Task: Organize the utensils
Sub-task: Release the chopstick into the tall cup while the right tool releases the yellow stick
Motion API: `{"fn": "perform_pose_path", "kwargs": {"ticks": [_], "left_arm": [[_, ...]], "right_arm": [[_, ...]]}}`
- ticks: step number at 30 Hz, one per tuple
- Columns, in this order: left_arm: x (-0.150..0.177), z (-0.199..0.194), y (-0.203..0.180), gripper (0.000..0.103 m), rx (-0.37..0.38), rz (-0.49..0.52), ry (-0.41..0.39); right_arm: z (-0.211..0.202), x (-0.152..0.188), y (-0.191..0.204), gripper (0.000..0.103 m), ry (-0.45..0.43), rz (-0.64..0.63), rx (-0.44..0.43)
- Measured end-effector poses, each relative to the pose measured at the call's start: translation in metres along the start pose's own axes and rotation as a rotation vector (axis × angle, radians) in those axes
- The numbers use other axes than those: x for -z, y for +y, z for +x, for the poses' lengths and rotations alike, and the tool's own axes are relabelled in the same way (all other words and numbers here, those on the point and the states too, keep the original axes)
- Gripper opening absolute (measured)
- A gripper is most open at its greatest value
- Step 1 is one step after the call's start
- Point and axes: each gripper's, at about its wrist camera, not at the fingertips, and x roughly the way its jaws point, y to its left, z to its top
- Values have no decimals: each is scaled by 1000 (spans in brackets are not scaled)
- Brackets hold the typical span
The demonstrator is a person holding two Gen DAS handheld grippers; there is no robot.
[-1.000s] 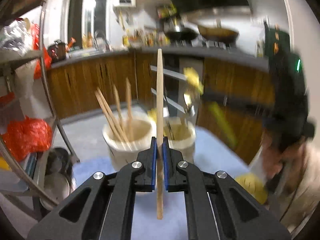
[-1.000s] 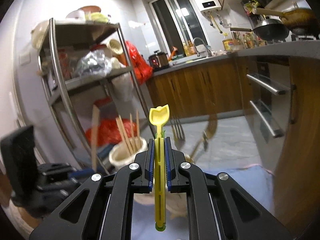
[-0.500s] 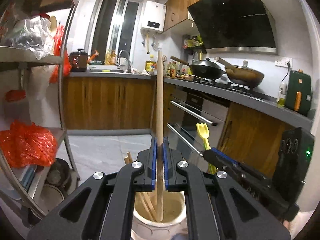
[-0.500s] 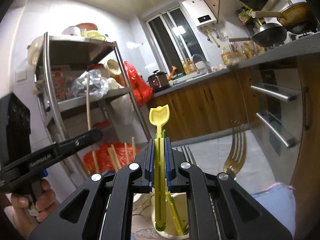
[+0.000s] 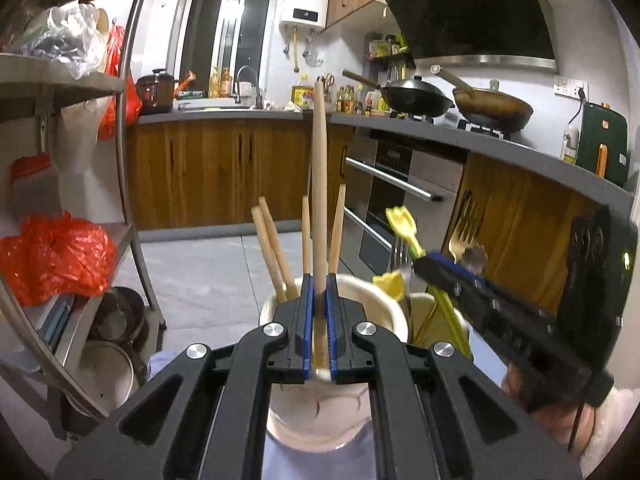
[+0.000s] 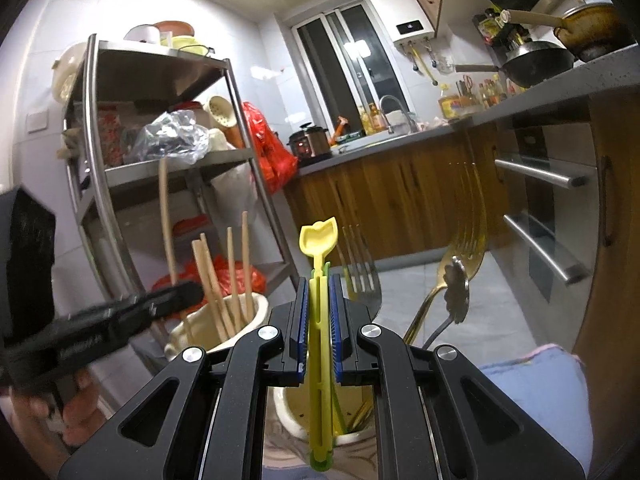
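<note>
L tool (image 5: 319, 316) clamps chopstick (image 5: 319, 184) over cup (image 5: 384, 308) w/ chopsticks; R tool (image 6: 319, 332) grips yellow spoon (image 6: 319, 240) above cup (image 6: 292, 408) w/ forks.

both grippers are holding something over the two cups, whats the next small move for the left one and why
Probably lower the left gripper a little further, then open it. Its jaws are shut on an upright wooden chopstick whose lower end already sits within the mouth of the cream cup that holds the other chopsticks. Letting go lower down should keep it from bouncing or tipping out.
</note>
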Motion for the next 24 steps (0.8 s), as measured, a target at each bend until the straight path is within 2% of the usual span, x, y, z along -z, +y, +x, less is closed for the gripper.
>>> {"fn": "perform_pose_path", "kwargs": {"ticks": [7,18,21,24], "left_arm": [[3,-2,2,6,7,-11,13],[5,-4,1,6,18,-3,27],[5,-5,-1,10,14,6,37],[6,-8,-2,27,9,8,33]], "right_arm": [[12,-5,2,11,-48,2,0],[-2,14,-2,11,11,-12,-3],[-6,17,-1,11,40,-18,-1],[-10,22,0,11,68,-36,9]]}}
